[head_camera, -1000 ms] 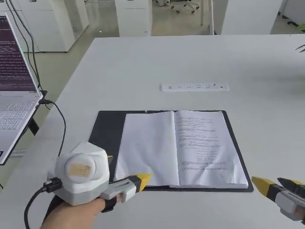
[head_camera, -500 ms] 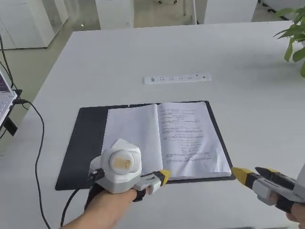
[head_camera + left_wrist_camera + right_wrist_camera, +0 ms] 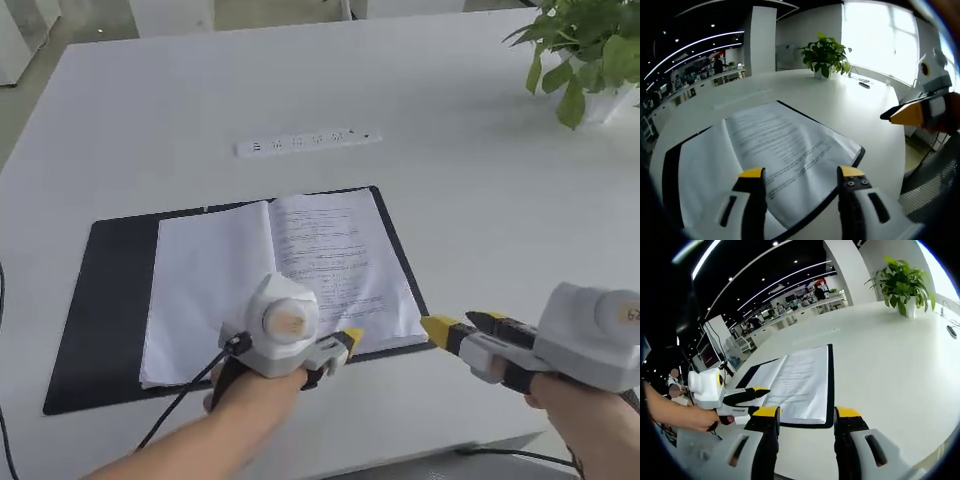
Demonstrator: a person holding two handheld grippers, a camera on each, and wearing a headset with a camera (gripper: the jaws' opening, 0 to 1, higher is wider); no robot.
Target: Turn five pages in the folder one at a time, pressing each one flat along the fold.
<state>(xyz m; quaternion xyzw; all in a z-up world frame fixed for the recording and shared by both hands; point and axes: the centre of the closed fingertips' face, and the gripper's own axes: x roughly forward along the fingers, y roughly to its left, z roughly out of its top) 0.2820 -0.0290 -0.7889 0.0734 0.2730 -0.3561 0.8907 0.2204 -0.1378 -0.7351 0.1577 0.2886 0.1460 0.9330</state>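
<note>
Currently my left gripper (image 3: 801, 172) has its jaws spread and empty over the near edge of the folder (image 3: 100, 300), which lies open by the desk's (image 3: 480, 200) near edge. My right gripper (image 3: 807, 411) is spread too, empty, just off the folder's near right corner.

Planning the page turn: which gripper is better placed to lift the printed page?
Probably the right gripper: open, off the printed page's near outer corner; left gripper hovers over its near edge.
</note>
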